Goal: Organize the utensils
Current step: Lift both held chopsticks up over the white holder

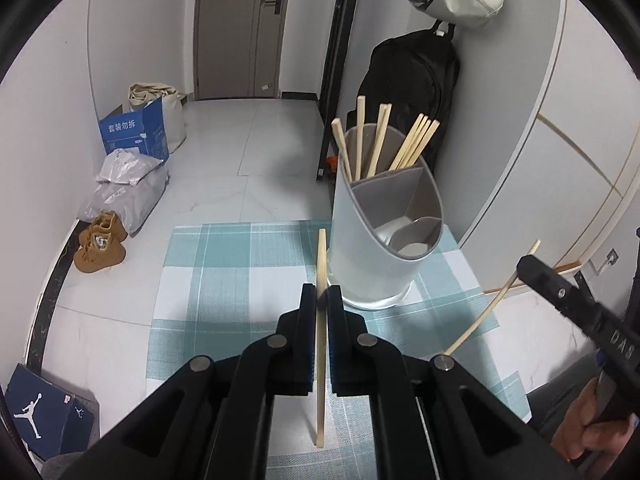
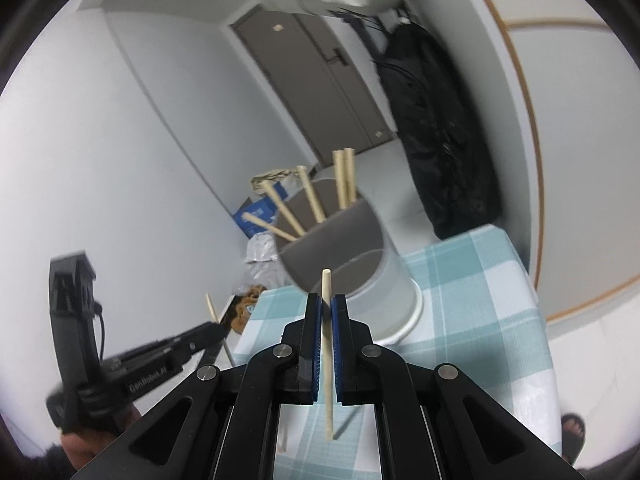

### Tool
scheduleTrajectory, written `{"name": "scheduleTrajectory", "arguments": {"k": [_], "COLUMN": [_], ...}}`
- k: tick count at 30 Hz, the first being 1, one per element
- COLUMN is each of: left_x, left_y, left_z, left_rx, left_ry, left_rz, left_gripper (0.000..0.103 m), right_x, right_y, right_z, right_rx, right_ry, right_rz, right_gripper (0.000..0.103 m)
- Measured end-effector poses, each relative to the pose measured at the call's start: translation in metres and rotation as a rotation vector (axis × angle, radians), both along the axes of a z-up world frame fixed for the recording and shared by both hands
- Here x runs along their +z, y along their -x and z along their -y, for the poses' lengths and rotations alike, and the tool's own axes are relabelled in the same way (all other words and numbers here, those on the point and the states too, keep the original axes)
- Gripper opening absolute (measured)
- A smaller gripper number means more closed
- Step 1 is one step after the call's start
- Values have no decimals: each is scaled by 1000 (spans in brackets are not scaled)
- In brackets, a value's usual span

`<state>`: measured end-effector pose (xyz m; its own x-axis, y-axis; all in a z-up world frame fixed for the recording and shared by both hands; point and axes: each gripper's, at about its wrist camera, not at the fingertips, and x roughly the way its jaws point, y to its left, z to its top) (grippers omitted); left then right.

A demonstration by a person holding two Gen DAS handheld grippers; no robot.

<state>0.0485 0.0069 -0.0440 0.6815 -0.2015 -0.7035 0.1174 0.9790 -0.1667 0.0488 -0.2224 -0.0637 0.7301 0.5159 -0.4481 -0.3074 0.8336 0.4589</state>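
A white utensil holder (image 1: 384, 240) with grey dividers stands on a teal checked mat (image 1: 240, 280); several wooden chopsticks (image 1: 412, 146) stand in its back compartment. My left gripper (image 1: 321, 294) is shut on one chopstick (image 1: 321, 360), held upright just left of the holder. My right gripper (image 2: 327, 306) is shut on another chopstick (image 2: 327, 360), held above the mat in front of the holder (image 2: 360, 264). The right gripper also shows in the left wrist view (image 1: 524, 266) with its chopstick (image 1: 488, 316). The left gripper shows in the right wrist view (image 2: 216, 328).
The mat covers a small table (image 2: 480, 320). A black bag (image 1: 412, 92) hangs behind the holder by a white cabinet (image 1: 560, 160). On the floor at left are a blue box (image 1: 134, 130), plastic bags (image 1: 128, 188), brown shoes (image 1: 100, 244) and a shoebox (image 1: 44, 412).
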Motion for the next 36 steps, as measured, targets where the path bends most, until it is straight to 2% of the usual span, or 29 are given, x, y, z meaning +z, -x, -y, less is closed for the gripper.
{"name": "scheduleTrajectory", "arguments": {"k": [5,13,19,27,36], "left_x": [6,25,51,95,133], "left_y": [-1,2,-10,-33,-69], "left_z": [0,2,0,3,8], "left_rx": [-18,-31,-30,-24,-20], "left_ry": [7,21,58,86,106], "left_rz": [10,41,79,157,242], "left_gripper": [1,1,1,1,1], "right_x": [9,26,56,109,147], "right_y": [12,17,6,-30,-82], "right_z": [-17,-25,-20,-9,-4], "right_rx": [49,70,65,44,12], "right_ry": [45,52,50,38,55], "right_rz": [58,107,139,166,198], "right_gripper": [4,4,4,4,4]}}
